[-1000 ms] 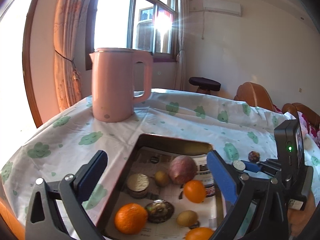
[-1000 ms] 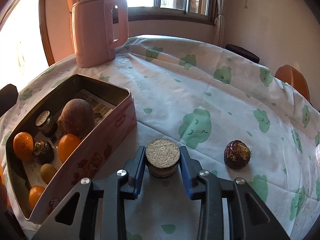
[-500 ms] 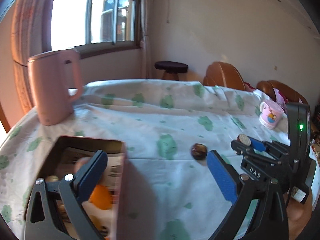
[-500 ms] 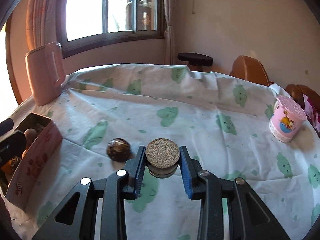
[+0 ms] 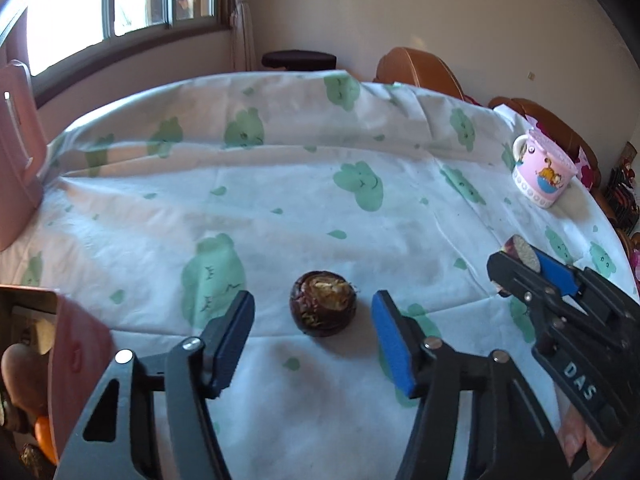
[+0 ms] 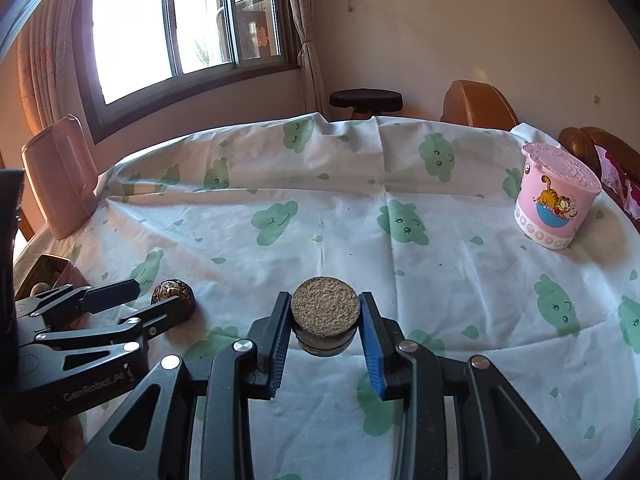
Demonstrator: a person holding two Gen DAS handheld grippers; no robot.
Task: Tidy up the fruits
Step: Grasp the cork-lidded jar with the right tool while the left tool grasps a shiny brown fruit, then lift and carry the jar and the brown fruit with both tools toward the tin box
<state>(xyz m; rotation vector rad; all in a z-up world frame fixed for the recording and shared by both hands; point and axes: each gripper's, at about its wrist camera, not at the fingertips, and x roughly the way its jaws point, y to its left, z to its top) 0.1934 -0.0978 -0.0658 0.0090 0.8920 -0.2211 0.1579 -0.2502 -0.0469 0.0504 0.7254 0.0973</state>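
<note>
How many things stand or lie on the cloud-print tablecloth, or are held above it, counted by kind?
Dark brown round fruit: 1
Dark halved fruit with pale cut face, held: 1
Pink plastic kettle: 1
Pink cartoon lidded cup: 1
Pink metal tin box: 1
Total: 5

Both wrist views close, angled down, sharing tablecloth point(image 5: 304, 184)
</note>
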